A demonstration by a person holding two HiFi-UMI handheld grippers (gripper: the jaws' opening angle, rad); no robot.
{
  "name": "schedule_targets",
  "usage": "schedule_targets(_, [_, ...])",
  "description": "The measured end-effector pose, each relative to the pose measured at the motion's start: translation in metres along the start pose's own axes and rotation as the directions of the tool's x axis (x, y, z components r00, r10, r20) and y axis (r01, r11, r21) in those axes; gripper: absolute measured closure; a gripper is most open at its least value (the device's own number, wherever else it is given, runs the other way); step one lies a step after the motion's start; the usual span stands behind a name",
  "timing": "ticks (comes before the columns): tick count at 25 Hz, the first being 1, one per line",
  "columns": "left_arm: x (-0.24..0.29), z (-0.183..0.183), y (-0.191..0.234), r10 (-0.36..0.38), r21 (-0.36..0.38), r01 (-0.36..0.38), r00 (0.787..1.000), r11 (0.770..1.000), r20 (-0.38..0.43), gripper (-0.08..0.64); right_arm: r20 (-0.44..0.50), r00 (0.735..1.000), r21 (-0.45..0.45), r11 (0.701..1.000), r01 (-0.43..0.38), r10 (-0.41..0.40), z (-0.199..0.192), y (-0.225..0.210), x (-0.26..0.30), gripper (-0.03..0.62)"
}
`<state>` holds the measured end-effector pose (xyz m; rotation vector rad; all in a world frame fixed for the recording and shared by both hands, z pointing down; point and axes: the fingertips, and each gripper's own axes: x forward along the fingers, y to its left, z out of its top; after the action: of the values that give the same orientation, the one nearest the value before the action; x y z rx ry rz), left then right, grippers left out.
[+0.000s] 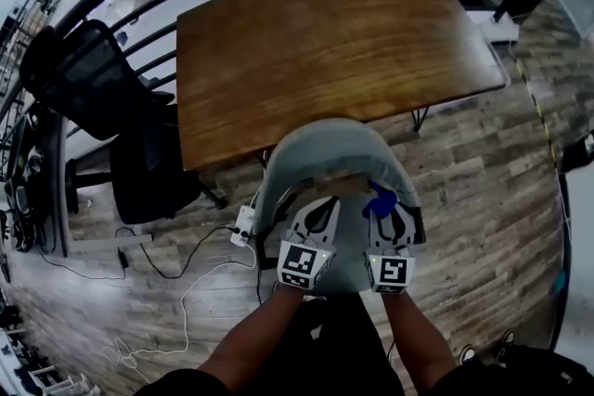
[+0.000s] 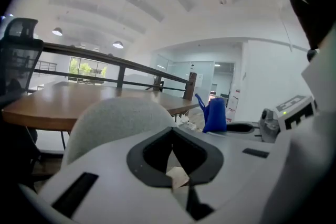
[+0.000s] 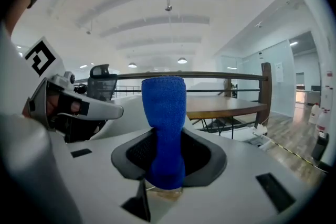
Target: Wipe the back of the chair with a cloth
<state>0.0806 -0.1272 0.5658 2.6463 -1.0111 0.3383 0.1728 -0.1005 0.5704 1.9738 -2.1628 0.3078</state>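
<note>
In the head view, both grippers are hovering over the grey chair (image 1: 325, 153), which is standing at the wooden table (image 1: 334, 42). The right gripper (image 1: 387, 210) is carrying the blue cloth (image 1: 378, 198) close above the chair's back.

In the left gripper view, the left gripper (image 2: 172, 139) is sitting closed on nothing.

In the right gripper view, the jaws are pinching the cloth by its lower end, with most of it standing free. Rubbing hard is likely risking two things: the cloth dragging out of the pinch, or bare jaws scraping the fabric.

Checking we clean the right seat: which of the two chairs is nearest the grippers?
The grey chair: the left gripper and right gripper, with the blue cloth, are at its back. The black office chair stands apart, further left.
</note>
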Motion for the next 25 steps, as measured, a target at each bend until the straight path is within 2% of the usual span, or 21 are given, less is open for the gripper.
schedule_targets(5, [-0.040, 0.040, -0.004, 0.012, -0.004, -0.012, 0.998, 1.000, 0.058, 0.554, 0.053, 0.997, -0.074, 0.996, -0.046, 0.050, 0.040, 0.030, -0.015, 0.476])
schedule_targets(11, [-0.104, 0.063, -0.022, -0.028, 0.034, 0.025, 0.995, 0.999, 0.092, 0.554, 0.055, 0.996, -0.085, 0.994, -0.065, 0.070, 0.069, 0.077, -0.049, 0.476])
schedule_targets(16, [-0.157, 0.073, -0.021, 0.011, 0.007, -0.011, 0.993, 1.000, 0.121, 0.554, 0.056, 0.991, -0.134, 0.985, -0.110, 0.118, 0.079, 0.121, -0.087, 0.476])
schedule_targets(23, [-0.209, 0.080, -0.037, 0.018, 0.041, -0.024, 0.990, 0.999, 0.140, 0.554, 0.068, 0.982, -0.109, 0.980, -0.167, 0.175, 0.107, 0.155, -0.135, 0.476])
schedule_targets(25, [-0.216, 0.082, -0.041, 0.025, 0.039, -0.031, 0.988, 0.999, 0.150, 0.554, 0.077, 0.979, -0.137, 0.975, -0.177, 0.189, 0.112, 0.157, -0.137, 0.476])
